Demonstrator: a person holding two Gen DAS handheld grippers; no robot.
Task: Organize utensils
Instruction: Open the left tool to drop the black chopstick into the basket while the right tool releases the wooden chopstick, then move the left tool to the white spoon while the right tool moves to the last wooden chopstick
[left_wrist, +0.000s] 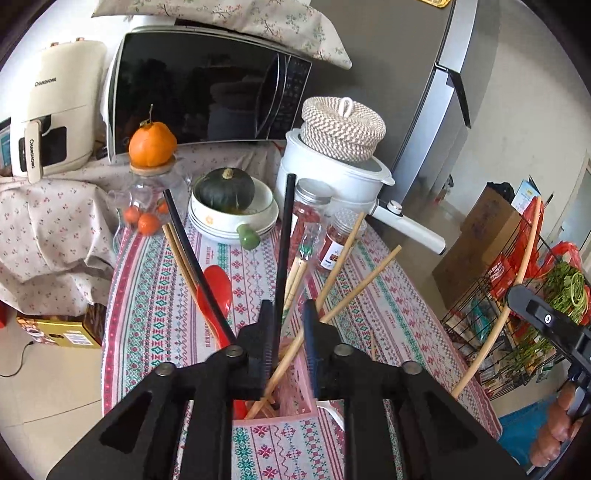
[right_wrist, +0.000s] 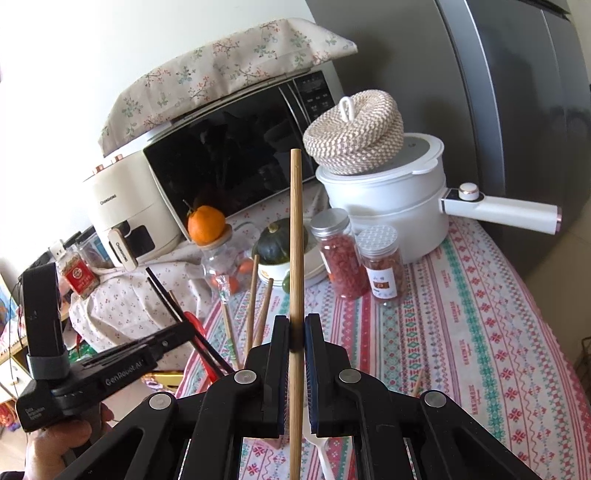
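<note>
A pink utensil holder (left_wrist: 291, 398) stands on the patterned tablecloth (left_wrist: 369, 295), holding several wooden chopsticks (left_wrist: 354, 291), black chopsticks (left_wrist: 184, 236) and a red spoon (left_wrist: 216, 291). My left gripper (left_wrist: 288, 314) is open over the holder; a black chopstick (left_wrist: 286, 236) rises beside its left finger. My right gripper (right_wrist: 295, 328) is shut on a wooden chopstick (right_wrist: 296, 229) held upright. The left gripper's body (right_wrist: 110, 365) shows at the left of the right wrist view. A white spoon (right_wrist: 317, 446) lies under the right gripper.
At the back stand a microwave (left_wrist: 207, 85), an air fryer (left_wrist: 55, 110), a white electric pot (left_wrist: 332, 173) with a woven basket on it, two spice jars (right_wrist: 354, 254), bowls with a green squash (left_wrist: 225, 192), and a jar topped by an orange (left_wrist: 151, 144). A wire rack (left_wrist: 517, 314) stands right.
</note>
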